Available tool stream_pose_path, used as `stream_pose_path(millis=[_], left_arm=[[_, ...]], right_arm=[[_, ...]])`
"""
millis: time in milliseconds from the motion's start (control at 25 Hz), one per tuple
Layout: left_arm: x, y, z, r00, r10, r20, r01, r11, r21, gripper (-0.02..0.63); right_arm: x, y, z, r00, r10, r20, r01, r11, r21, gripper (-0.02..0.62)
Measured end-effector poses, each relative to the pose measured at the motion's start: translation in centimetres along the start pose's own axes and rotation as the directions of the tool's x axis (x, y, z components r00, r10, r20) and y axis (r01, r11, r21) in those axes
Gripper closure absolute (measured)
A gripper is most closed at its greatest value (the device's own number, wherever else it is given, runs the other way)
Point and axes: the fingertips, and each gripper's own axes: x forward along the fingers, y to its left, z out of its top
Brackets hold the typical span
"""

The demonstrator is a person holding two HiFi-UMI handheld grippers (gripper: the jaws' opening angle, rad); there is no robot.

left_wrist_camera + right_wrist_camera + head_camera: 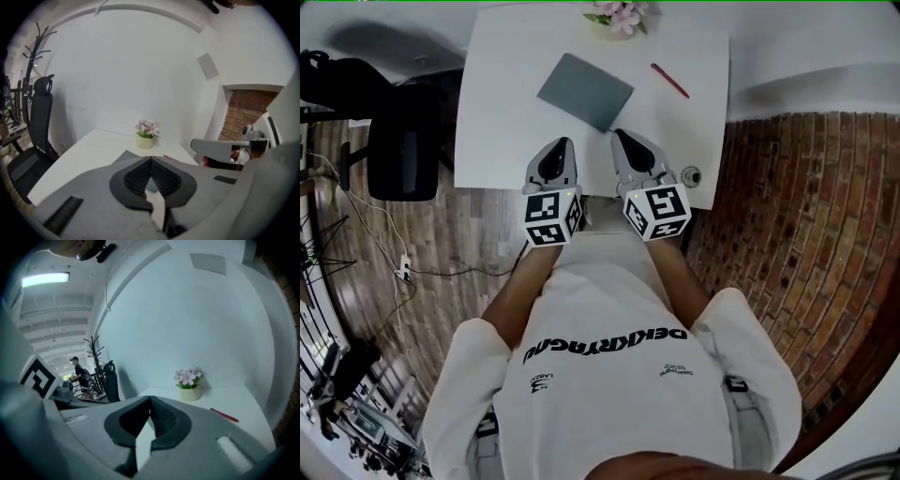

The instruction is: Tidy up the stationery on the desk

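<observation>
A grey notebook (586, 90) lies flat in the middle of the white desk (502, 112). A red pen (669, 80) lies to its right, toward the back; it also shows in the right gripper view as the red pen (224, 415). My left gripper (563, 142) hovers over the desk's near edge, shut with nothing in it, and a corner of the notebook (123, 156) shows just beyond its tips. My right gripper (620, 136) is beside it, just short of the notebook's near corner, also shut and empty.
A small pot of pink flowers (622, 16) stands at the desk's back edge. A black office chair (403, 150) is left of the desk. A brick wall (797, 225) runs along the right. Cables lie on the wooden floor (384, 253) at left. A person (77, 376) stands far off.
</observation>
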Motion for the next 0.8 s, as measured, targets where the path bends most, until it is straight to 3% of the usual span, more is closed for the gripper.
stream_pose_path(millis=[440, 640, 800], left_arm=[[4.1, 2.6, -2.6, 0.990, -0.057, -0.127, 0.048, 0.996, -0.073, 0.582], [6.6, 3.9, -4.4, 0.979, -0.075, -0.188, 0.044, 0.986, -0.163, 0.542], [8.2, 5.0, -5.3, 0.972, -0.086, -0.217, 0.023, 0.960, -0.279, 0.519]], right_arm=[[4.9, -1.9, -2.1, 0.995, -0.049, -0.083, 0.048, 0.999, -0.007, 0.590], [7.3, -3.2, -3.4, 0.989, -0.044, -0.139, 0.043, 0.999, -0.010, 0.550], [9.5, -4.2, -4.4, 0.982, -0.018, -0.190, 0.014, 1.000, -0.018, 0.537]])
